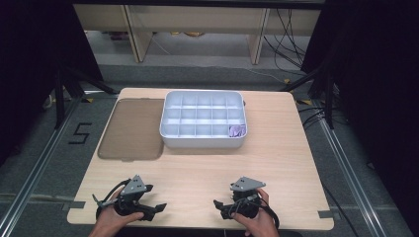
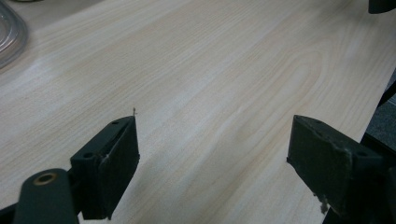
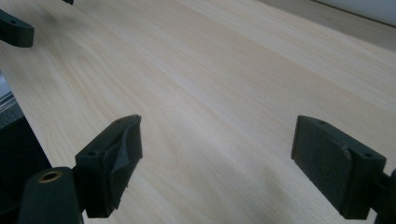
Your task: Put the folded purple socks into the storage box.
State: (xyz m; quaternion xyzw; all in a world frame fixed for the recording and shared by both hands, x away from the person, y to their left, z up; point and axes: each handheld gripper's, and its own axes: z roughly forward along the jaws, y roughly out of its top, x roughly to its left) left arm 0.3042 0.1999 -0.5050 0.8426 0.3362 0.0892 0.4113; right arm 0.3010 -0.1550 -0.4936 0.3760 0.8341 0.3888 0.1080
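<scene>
Left gripper point(image 1: 159, 209) and right gripper point(image 1: 221, 207), each held in a hand at the near edge of the table point(image 1: 276, 163), at about seven and five o'clock of the tabletop; their tips are turned inward toward one another. Both sets of jaws stand wide apart and hold nothing, and in each gripper view only bare pale wood lies between the pads, the left gripper point(image 2: 212, 154) and the right gripper point(image 3: 215, 158) hovering low over the surface. This reads as a resting or ready stance, the tools kept low and close to the person so that the far half of the table is left free to reach. Outward, at twelve o'clock, sits the white compartment tray point(image 1: 170, 129), its grid of cells open to the top. A small purple item point(image 1: 237, 131) lies in the cell at the tray's near right corner, well apart from both grippers. At about ten o'clock, touching the tray's left side, the translucent brownish lid point(image 1: 131, 131) lies flat on the table, presumably set aside so that the cells can be reached from above.
</scene>
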